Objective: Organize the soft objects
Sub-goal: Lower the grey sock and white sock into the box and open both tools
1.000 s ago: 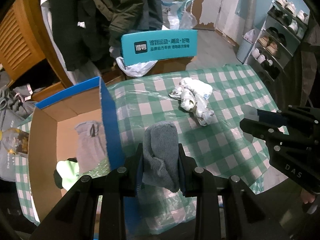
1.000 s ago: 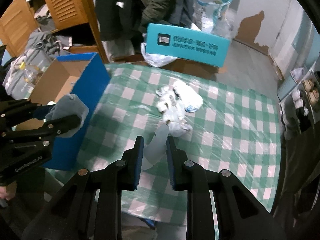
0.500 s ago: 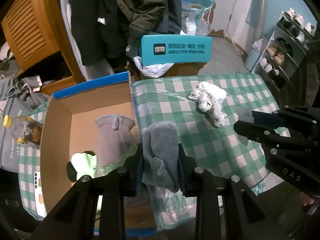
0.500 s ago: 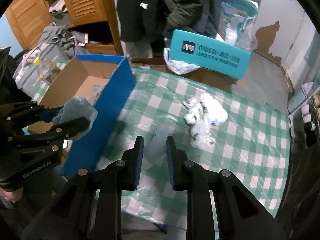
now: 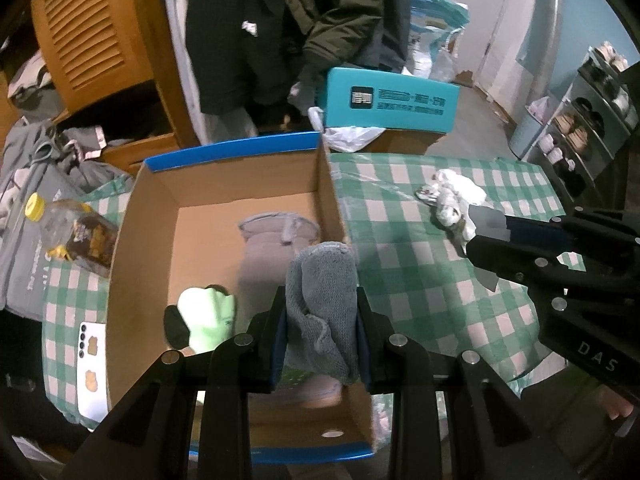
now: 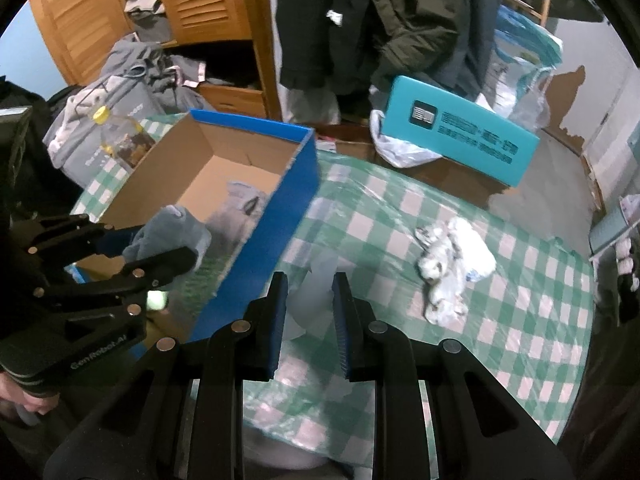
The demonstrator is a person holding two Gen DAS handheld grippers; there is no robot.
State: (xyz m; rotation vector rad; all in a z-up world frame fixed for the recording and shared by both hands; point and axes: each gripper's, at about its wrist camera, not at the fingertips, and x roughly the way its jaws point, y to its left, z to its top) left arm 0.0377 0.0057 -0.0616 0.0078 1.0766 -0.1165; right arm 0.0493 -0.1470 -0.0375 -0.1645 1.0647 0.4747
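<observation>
Left tongs (image 5: 322,320) clamp folded grey sock (image 5: 322,300), I hold it above open cardboard box (image 5: 224,184), likely for drop inside beside grey glove (image 5: 276,240) and green glove (image 5: 208,316). Right tongs (image 6: 308,300) nearly closed, pinching pale thin cloth (image 6: 310,300) over checked surface (image 6: 520,300). White bundle (image 6: 452,264) waits there, well apart from box.

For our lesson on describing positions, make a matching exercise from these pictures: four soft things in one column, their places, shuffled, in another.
Things:
1. grey sock
2. green glove
3. white bundle
4. pale cloth

Places:
A. lying on the checked tablecloth
B. held in the left gripper
C. held in the right gripper
D. lying inside the cardboard box

Pairs: 1-B, 2-D, 3-A, 4-C
</observation>
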